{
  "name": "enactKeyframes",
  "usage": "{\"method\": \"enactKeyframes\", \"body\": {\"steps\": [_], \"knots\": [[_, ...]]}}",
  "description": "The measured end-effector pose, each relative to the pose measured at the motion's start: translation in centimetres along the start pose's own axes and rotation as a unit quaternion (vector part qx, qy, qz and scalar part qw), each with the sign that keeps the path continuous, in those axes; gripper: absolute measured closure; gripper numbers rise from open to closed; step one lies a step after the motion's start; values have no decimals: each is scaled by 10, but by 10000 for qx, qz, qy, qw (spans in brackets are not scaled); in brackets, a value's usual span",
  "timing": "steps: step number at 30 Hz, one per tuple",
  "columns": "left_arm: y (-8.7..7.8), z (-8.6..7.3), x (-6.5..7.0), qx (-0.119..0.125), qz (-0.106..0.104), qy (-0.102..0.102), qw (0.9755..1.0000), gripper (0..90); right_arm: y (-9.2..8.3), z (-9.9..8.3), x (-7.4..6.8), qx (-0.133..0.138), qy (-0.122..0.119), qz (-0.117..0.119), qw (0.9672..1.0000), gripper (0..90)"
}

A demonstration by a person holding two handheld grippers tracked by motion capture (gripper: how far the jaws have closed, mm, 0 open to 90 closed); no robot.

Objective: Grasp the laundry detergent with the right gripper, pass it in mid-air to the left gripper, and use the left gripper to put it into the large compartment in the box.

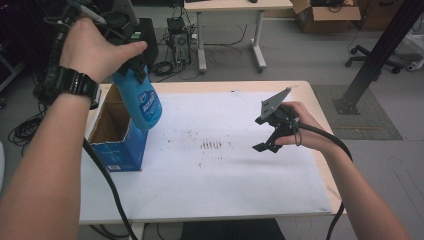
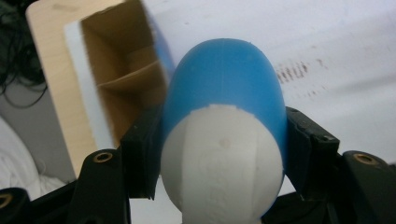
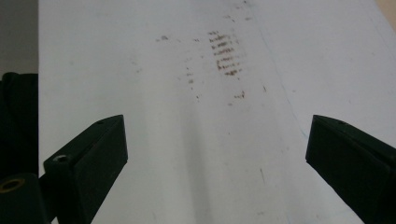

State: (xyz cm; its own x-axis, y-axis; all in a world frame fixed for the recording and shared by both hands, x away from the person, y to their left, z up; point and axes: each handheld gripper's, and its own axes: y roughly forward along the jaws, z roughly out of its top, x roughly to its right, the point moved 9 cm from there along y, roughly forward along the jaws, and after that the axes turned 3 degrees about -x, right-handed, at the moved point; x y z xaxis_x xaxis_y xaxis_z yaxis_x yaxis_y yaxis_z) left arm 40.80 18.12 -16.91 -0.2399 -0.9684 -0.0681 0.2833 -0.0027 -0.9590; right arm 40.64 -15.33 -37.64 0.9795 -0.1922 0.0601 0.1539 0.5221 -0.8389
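A blue bottle (image 1: 145,102) with a white rounded end (image 2: 223,163) hangs tilted in the air, and my left gripper (image 1: 134,70) is shut on its upper part. In the left gripper view the black jaws press on both sides of the bottle (image 2: 224,79), with my left gripper (image 2: 219,154) above an open box. That blue cardboard box (image 1: 119,150) stands at the table's left, open at the top, with a brown inside and dividers (image 2: 126,81); the bottle's lower end is over its right rim. My right gripper (image 1: 267,139) is open over the white sheet (image 1: 225,180), with bare sheet between the jaws of the right gripper (image 3: 215,154).
Brown smudges (image 1: 210,144) mark the middle of the white sheet, seen too as smudges (image 3: 225,52) ahead of the right jaws. The wooden table edge (image 1: 320,115) runs beside the right hand. Beyond it stand a desk (image 1: 230,6), cables on the floor and a black post (image 1: 372,60).
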Motion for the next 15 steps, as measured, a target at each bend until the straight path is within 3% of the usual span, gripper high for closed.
{"method": "enactKeyframes", "body": {"steps": [4, 15], "knots": [[-3, -3, -22, 11, 177, -331, 9993, 380, -5, -13, 7, -80, 105, -76, 9999, 54], [2, -8, -62, 12, 376, -926, 9950, 380, -19, -31, 19, -100, 338, -209, 9992, 54]]}}
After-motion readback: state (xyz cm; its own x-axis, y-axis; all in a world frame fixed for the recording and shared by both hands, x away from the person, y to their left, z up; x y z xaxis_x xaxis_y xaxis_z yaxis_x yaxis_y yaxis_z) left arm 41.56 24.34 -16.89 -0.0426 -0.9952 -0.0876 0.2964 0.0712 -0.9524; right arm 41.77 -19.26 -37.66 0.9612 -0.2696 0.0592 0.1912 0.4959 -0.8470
